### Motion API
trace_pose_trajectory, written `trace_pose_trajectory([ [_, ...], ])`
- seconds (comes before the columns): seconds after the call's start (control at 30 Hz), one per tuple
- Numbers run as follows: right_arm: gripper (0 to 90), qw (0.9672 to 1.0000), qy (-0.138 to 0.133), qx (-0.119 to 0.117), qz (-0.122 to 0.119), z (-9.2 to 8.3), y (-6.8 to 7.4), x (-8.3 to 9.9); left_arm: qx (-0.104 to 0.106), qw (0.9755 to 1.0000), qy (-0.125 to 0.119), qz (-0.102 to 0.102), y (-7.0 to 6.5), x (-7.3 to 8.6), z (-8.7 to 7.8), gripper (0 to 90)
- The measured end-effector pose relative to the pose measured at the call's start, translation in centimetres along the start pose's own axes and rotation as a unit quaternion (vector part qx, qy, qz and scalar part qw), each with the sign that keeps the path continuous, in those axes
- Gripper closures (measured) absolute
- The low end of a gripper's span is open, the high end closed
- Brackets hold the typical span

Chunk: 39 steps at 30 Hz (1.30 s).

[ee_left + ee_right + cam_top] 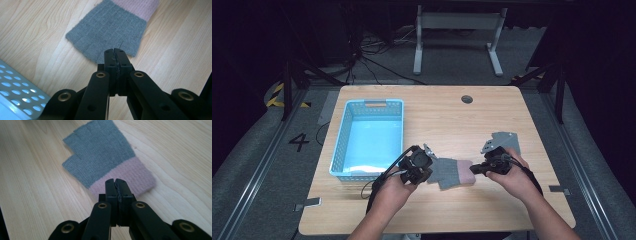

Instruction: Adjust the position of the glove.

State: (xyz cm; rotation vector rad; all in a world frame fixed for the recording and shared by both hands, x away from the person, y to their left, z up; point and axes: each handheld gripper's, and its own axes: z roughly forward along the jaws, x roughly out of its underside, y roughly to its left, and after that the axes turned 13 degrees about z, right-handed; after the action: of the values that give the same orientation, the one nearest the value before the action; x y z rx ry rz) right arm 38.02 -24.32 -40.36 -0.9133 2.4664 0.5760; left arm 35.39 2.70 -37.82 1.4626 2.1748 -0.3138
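Grey wool with a pink cuff: a fingerless glove [453,172] lies flat on the table [512,120], near the front edge and between the two grippers. The left gripper [428,175] sits at the glove's finger end, the right gripper [473,170] at the cuff end.

From the left gripper view, the jaws are pressed together with no gap, their tips over the grey edge of the glove [110,30] by the finger openings. Whether a fold of wool is caught between them I cannot tell, though none shows there. In the right gripper view the jaws are likewise pressed together, their tips at the rim of the pink cuff [125,176]; again no cloth is seen between them.

Working from opposite ends looks like a way to keep the limp knit stretched and flat, so that it can be lifted or folded without bunching. The glove lies smooth, thumb stub out to one side.

To the left of the glove stands a blue basket [343,135] with perforated walls; its floor looks bare, nothing inside. Its corner [15,85] shows close to the left gripper, so it seems a likely place for the glove to go.
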Motion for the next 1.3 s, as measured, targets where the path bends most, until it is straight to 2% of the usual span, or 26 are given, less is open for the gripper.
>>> trace_pose_trajectory([
  [0.2, 90.0, 1.0, 0.005, 0.005, -0.005, 2.0, 0.4, -0.2, 0.005, 1.0, -0.001, -0.004, 0.1, 0.0, 0.1, 89.4],
  [0.37, 89.9, 0.9999, 0.006, 0.007, -0.005, 2.8, 0.4, -0.3, 0.005, 1.0, 0.0, 0.001, 0.0, -0.1, 0.2, 88.1],
  [0.5, 89.8, 0.9998, 0.017, 0.007, -0.003, 3.6, 0.2, -0.3, 0.0, 1.0, -0.002, 0.001, 0.1, 0.0, 0.2, 86.1],
  [0.9, 90.0, 0.9994, 0.035, 0.003, 0.008, 3.2, -0.1, 0.3, -0.004, 0.9999, -0.008, 0.007, 0.2, -0.2, 0.1, 81.3],
  [1.3, 90.0, 0.9973, 0.057, 0.037, 0.027, 1.6, 0.7, 2.1, 0.007, 0.9995, -0.01, 0.028, 0.3, -1.6, 0.5, 80.5],
])
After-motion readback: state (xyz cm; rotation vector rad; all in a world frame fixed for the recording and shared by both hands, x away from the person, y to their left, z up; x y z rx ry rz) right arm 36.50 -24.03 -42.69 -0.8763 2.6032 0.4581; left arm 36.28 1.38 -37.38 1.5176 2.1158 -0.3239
